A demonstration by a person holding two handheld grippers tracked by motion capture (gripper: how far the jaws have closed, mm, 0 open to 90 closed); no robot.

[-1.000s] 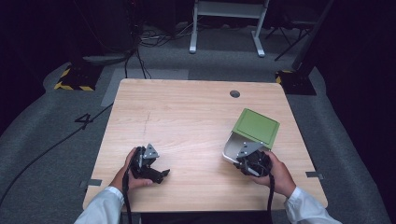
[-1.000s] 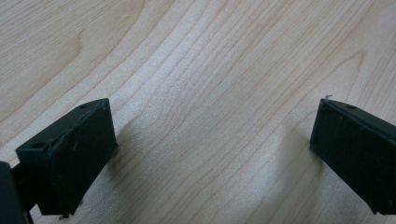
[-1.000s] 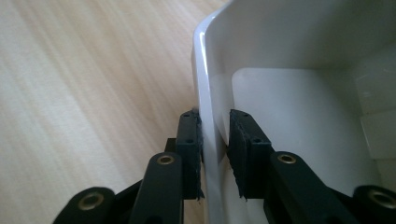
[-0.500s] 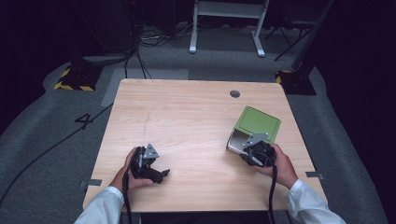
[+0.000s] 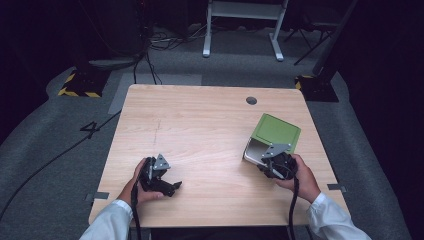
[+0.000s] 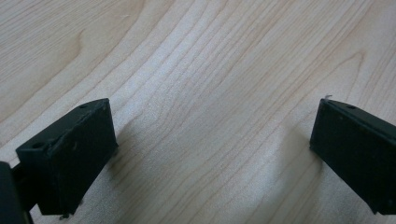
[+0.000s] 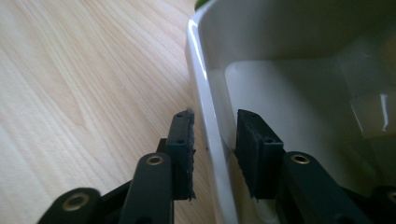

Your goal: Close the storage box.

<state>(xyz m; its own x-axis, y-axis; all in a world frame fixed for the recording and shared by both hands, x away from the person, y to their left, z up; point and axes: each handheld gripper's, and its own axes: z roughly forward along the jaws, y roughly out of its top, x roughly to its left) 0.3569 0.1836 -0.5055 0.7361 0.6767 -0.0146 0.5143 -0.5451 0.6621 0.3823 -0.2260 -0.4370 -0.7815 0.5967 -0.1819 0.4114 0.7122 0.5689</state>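
Right gripper [image 7: 214, 154] jaws straddle the white container's wall [image 7: 205, 93], not yet clamped.

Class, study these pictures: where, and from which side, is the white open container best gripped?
Grip the thin upright side wall of the white container, coming from its open mouth with one jaw inside and one outside. The right gripper already straddles that rim, which looks narrow enough to pinch.
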